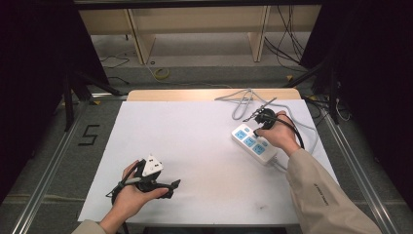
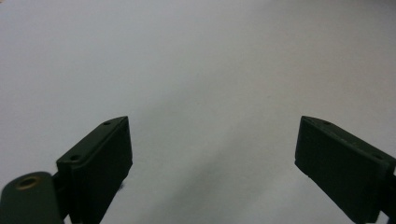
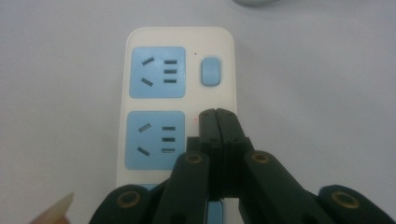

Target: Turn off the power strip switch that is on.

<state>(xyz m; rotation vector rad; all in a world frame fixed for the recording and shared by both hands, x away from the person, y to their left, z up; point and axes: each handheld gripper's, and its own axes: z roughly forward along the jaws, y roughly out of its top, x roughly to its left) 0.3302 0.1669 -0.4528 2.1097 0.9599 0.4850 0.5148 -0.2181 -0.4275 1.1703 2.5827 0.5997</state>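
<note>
Over the white power strip (image 3: 180,100), the right gripper (image 3: 218,114) was held with its jaws pressed together.

Nothing was gripped between those jaws; their tips were placed over the strip's right edge, just below the blue switch (image 3: 210,71) and beside the second blue socket (image 3: 155,139). The strip itself (with its grey cable (image 1: 242,100) looped beyond it) was laid on the white table sheet (image 1: 195,141). Well apart from the strip, toward the sheet's near left corner, the left gripper (image 1: 168,187) was kept low over bare sheet, its jaws spread wide and nothing caught between them.
</note>
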